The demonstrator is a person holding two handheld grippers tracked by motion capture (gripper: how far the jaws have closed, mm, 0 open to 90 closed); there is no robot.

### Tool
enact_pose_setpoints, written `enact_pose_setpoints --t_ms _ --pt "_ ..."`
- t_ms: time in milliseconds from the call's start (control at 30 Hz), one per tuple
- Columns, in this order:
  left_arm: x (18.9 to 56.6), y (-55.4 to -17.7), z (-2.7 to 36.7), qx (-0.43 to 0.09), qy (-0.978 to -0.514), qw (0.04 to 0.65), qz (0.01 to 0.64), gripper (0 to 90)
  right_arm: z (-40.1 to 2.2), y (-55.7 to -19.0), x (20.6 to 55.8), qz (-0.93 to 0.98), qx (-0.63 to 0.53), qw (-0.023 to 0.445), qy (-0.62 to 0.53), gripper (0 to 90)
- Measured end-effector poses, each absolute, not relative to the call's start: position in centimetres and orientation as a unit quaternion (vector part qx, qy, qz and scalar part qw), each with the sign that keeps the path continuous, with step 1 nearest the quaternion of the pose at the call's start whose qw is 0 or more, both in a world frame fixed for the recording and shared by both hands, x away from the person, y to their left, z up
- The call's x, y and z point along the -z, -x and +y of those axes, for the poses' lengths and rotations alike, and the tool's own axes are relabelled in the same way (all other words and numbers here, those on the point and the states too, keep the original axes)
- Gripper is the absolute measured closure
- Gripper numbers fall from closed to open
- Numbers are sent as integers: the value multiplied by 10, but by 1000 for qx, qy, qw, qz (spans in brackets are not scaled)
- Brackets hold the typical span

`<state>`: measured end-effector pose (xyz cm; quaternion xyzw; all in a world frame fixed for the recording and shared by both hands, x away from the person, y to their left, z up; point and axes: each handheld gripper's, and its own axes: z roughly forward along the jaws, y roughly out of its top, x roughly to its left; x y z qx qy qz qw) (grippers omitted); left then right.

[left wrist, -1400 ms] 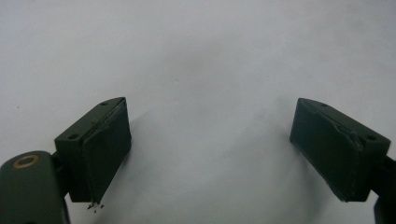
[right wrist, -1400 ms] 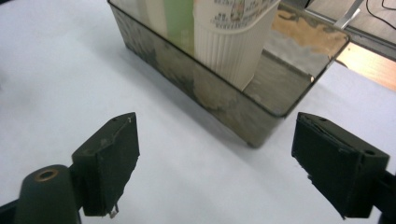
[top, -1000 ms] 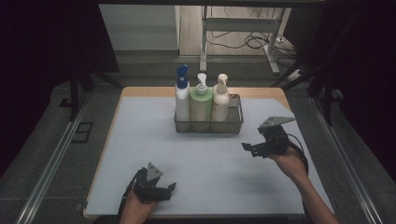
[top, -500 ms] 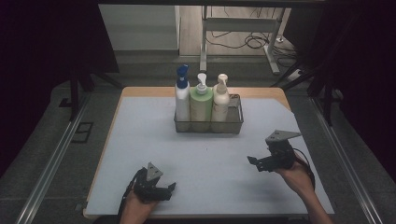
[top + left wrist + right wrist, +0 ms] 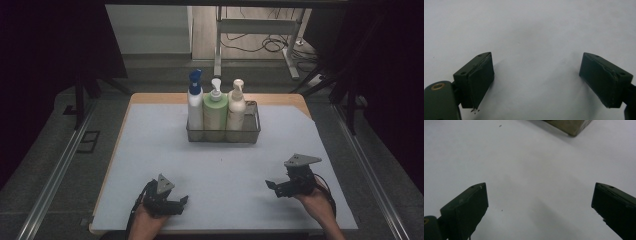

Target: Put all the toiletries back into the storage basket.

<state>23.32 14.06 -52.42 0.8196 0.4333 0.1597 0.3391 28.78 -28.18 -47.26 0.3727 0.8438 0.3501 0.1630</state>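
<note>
white-grey matting is covering the wooden table, and a wire basket is sitting toward twelve o'clock on it, well apart from both hands. three pump bottles are standing upright in the basket, side by side and touching: a white bottle with a blue pump at the nine o'clock end, a green bottle with a white pump in the middle, and a cream bottle toward three o'clock, leaving the three o'clock end of the basket bare. the left gripper is lying low over the mat at about seven o'clock, in the person's left hand, its jaws pointing toward three o'clock; the left gripper view is showing them spread wide with nothing but mat between. the right gripper is sitting at about five o'clock in the right hand, jaws pointing toward nine o'clock; its jaws have just been opening, and the right gripper view is showing them wide apart over bare mat, with a corner of the basket far off at the top edge.
</note>
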Motion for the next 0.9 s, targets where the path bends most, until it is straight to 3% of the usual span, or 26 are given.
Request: enact_pose_setpoints --t_ms 600,900 --pt "524 -233 141 -160 -820 339 433 123 -284 -273 519 847 -340 148 -382 0" --pt "524 -233 141 -159 -820 339 433 122 -284 -272 522 847 -339 153 -380 0"
